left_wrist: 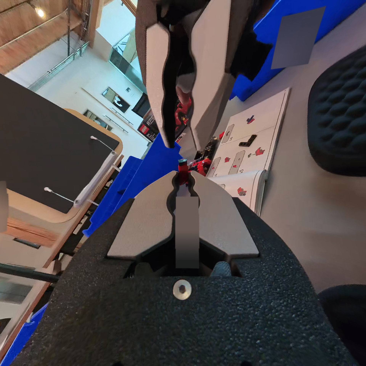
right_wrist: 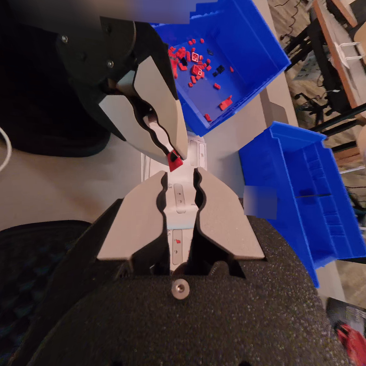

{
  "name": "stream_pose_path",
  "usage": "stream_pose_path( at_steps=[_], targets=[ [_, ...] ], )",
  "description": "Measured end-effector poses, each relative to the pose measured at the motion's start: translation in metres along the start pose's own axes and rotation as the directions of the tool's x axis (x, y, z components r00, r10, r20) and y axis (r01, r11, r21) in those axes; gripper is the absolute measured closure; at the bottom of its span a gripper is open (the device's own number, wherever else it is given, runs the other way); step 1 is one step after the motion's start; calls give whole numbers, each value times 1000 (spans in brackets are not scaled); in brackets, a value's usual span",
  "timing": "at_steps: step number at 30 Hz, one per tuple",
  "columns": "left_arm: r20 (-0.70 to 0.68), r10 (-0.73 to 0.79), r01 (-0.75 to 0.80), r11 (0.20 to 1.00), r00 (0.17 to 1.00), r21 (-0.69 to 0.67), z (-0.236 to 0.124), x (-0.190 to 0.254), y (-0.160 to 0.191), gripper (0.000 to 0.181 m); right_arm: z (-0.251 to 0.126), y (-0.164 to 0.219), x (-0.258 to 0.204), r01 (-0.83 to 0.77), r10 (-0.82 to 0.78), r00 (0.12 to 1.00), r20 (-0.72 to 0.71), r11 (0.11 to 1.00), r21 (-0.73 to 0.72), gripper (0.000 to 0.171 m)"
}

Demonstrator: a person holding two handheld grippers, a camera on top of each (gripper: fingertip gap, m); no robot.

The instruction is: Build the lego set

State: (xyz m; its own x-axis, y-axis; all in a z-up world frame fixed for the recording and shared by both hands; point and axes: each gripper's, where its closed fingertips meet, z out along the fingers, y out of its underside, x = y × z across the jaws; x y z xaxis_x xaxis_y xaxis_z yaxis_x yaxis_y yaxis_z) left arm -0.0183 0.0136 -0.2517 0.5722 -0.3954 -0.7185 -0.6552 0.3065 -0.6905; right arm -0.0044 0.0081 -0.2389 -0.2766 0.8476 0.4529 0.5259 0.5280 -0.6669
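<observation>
My left gripper [left_wrist: 183,174] is shut on a small red Lego piece [left_wrist: 183,169] with a dark stud on top, held above the table. In the right wrist view the same gripper [right_wrist: 175,156] comes in from the upper left with the red piece [right_wrist: 174,160] at its tips. My right gripper [right_wrist: 180,172] is open and empty, its tips just below the red piece and not touching it. In the left wrist view it [left_wrist: 183,147] hangs down from above, jaws apart, just over the piece.
An open instruction booklet [left_wrist: 257,126] lies on the grey table with a black L-shaped piece [left_wrist: 247,140] on it. A partly built red model [left_wrist: 202,165] sits beside it. A blue bin [right_wrist: 257,49] holds several loose red and black pieces. A second blue bin [right_wrist: 297,198] lies tipped at the right.
</observation>
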Motion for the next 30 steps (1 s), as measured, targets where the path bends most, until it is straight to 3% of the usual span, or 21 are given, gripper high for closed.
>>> stream_pose_path(
  at_steps=[5, 10, 14, 16, 21, 25, 30],
  targets=[
    [-30, -74, 75, 997, 997, 23, 0, 2, -2, 174, 3, -6, -4, -8, 6, 999, 36, 999, 35, 156],
    [-155, -273, 287, 955, 949, 76, 0, 7, -5, 174, 5, 3, -9, -15, 14, 995, 96, 1000, 5, 140],
    [-226, -355, 386, 916, 907, 110, -1, 9, -10, 174, 6, 1, -13, -8, 3, 989, 146, 999, 35, 146],
    [-253, -370, 408, 905, 894, 117, -2, 11, -12, 174, 7, 2, -13, 9, -14, 990, 142, 999, 34, 155],
    [-297, -396, 443, 889, 869, 112, -1, 16, -12, 172, 8, 5, -15, 0, -5, 986, 165, 1000, 28, 156],
    [-290, -379, 424, 898, 879, 113, 1, 17, -11, 160, 7, 9, -19, -14, 11, 980, 196, 1000, 13, 156],
    [-319, -347, 409, 899, 882, 154, -2, 20, -18, 168, 6, 12, -23, -25, 21, 973, 231, 1000, 11, 156]
  ],
)
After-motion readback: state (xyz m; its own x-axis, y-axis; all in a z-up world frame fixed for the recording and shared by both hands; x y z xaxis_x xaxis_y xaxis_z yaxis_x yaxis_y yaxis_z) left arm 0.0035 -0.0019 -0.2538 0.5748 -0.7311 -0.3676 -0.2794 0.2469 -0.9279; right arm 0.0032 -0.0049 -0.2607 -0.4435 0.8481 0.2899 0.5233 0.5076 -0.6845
